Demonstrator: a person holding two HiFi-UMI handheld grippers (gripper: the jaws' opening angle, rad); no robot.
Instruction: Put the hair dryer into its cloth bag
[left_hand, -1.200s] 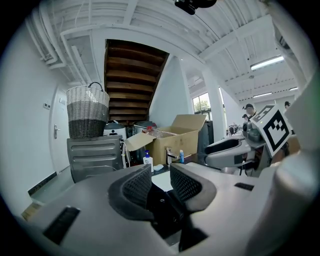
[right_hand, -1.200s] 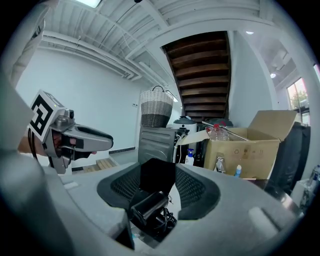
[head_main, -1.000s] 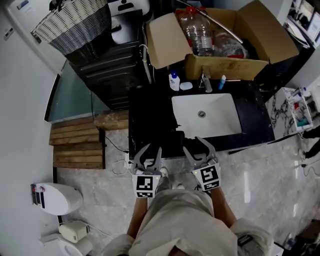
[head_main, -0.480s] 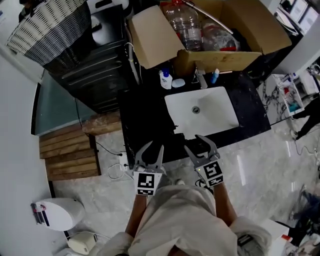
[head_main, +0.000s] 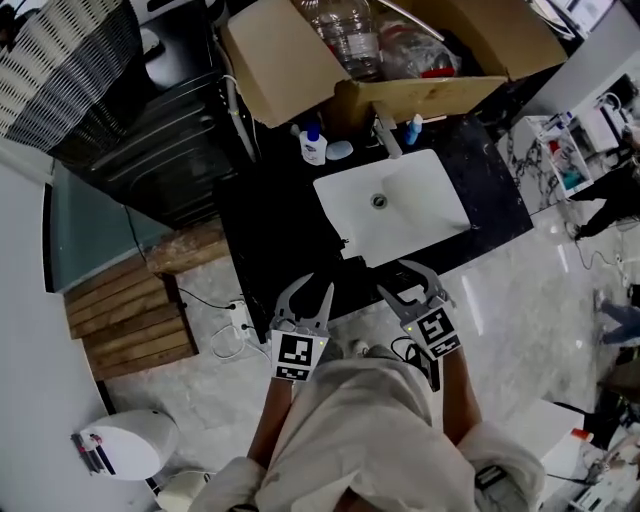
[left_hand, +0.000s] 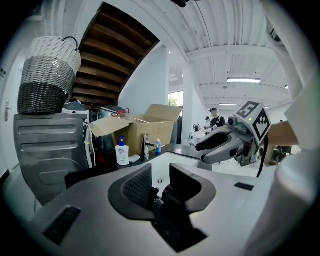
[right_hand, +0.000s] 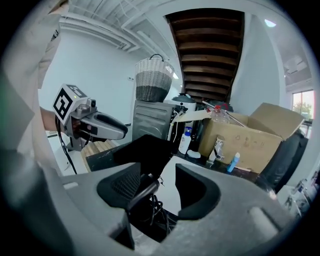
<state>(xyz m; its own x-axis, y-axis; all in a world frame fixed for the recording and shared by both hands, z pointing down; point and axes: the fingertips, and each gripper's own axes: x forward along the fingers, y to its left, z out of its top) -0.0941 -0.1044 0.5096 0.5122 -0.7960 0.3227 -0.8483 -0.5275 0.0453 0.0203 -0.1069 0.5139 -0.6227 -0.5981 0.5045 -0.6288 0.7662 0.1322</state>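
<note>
The black hair dryer (right_hand: 141, 191) lies with its coiled cord at the front edge of the black counter (head_main: 250, 215), by the white sink (head_main: 400, 205). In the head view it is only a dark lump (head_main: 352, 272). A black cloth bag (right_hand: 145, 150) lies just behind it, left of the sink. My right gripper (right_hand: 157, 187) is open, with the dryer's handle showing in the gap past its jaws, untouched. My left gripper (left_hand: 161, 182) is open too, pointing over the counter edge at the same dark lump. Both grippers, left (head_main: 308, 292) and right (head_main: 410, 280), hover side by side at the counter's front edge.
An open cardboard box (head_main: 290, 60) holding a plastic bottle stands behind the sink, with a soap bottle (head_main: 313, 146) and a tap (head_main: 385, 130) beside it. A wicker basket (head_main: 60, 70) tops a dark appliance at left. Wooden steps (head_main: 125, 310) and a socket strip with cables (head_main: 232, 325) are on the floor.
Both grippers have sunk and come forward to the counter's front edge. The head view has swung, so the sink and the box sit higher and further left.
</note>
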